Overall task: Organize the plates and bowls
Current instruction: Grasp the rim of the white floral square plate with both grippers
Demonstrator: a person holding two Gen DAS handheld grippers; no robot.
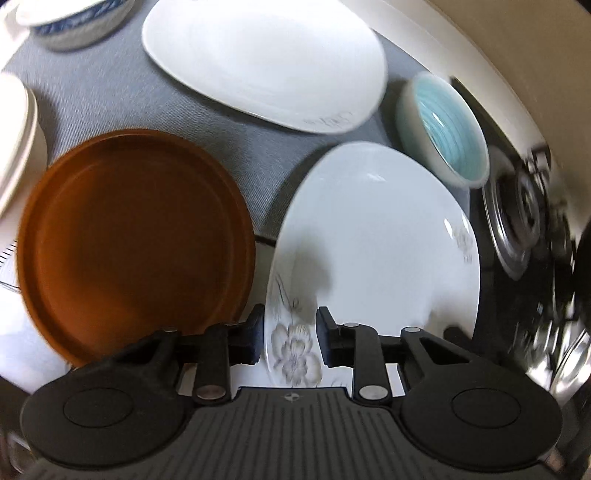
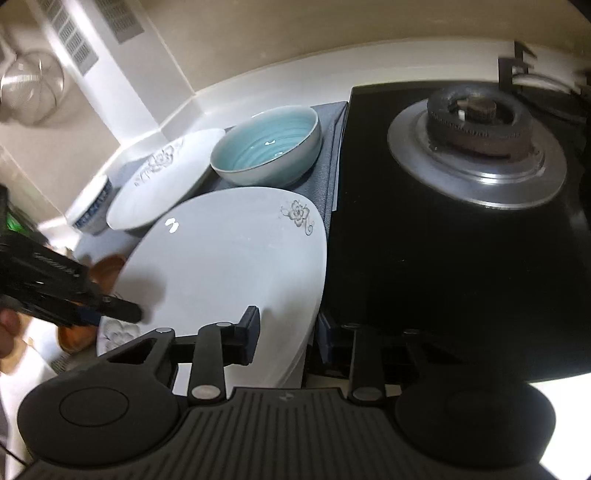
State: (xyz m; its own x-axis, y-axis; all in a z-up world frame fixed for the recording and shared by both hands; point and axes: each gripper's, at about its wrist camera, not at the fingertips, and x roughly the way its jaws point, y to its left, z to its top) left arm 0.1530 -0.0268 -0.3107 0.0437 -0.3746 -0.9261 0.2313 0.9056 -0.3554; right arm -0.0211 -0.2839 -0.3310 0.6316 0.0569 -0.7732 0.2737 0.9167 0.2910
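A white plate with grey flowers (image 1: 373, 236) is lifted and tilted; it also shows in the right wrist view (image 2: 229, 266). My left gripper (image 1: 290, 338) is open, its jaws straddling the plate's near rim by the flower print; it shows at the left of the right wrist view (image 2: 122, 314). My right gripper (image 2: 286, 334) is open, its jaws straddling the plate's right rim. A brown plate (image 1: 136, 236) lies left of it. A second white flowered plate (image 1: 266, 62) (image 2: 162, 181) and a light-blue bowl (image 1: 448, 129) (image 2: 267, 149) sit behind.
A grey mat (image 1: 122, 96) covers the counter. A blue-patterned bowl (image 1: 74, 22) (image 2: 94, 208) and cream dishes (image 1: 16, 144) stand at the left. A black gas hob (image 2: 461, 258) with a burner (image 2: 476, 118) lies to the right. A wall runs behind.
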